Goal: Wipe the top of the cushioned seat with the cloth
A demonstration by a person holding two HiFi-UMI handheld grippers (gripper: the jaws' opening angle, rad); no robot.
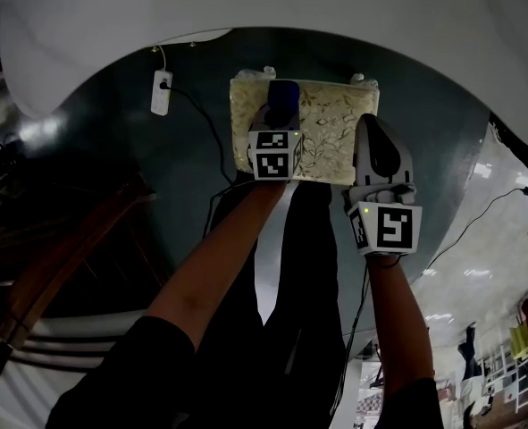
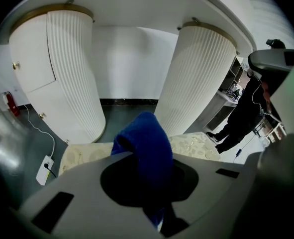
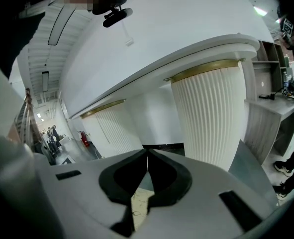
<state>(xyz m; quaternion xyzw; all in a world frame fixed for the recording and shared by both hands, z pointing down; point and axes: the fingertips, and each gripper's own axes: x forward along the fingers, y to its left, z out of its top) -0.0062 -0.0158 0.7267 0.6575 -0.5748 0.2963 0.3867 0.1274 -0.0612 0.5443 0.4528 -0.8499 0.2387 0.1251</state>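
The cushioned seat (image 1: 326, 123) is a square stool with cream floral fabric, straight ahead on the dark floor. My left gripper (image 1: 280, 114) hovers over its left half, shut on a blue cloth (image 1: 284, 96). In the left gripper view the blue cloth (image 2: 147, 143) bulges up between the jaws, with the seat (image 2: 196, 143) behind it. My right gripper (image 1: 377, 130) hangs at the seat's right edge, shut and holding nothing; its jaws meet in the right gripper view (image 3: 147, 159), and a strip of seat fabric (image 3: 139, 203) shows below them.
A white power strip (image 1: 161, 92) with a black cable lies on the floor left of the seat. Fluted white columns (image 2: 77, 73) and a curved white counter (image 1: 246, 7) stand just beyond the seat. A person in dark clothes (image 2: 246, 113) stands at the right.
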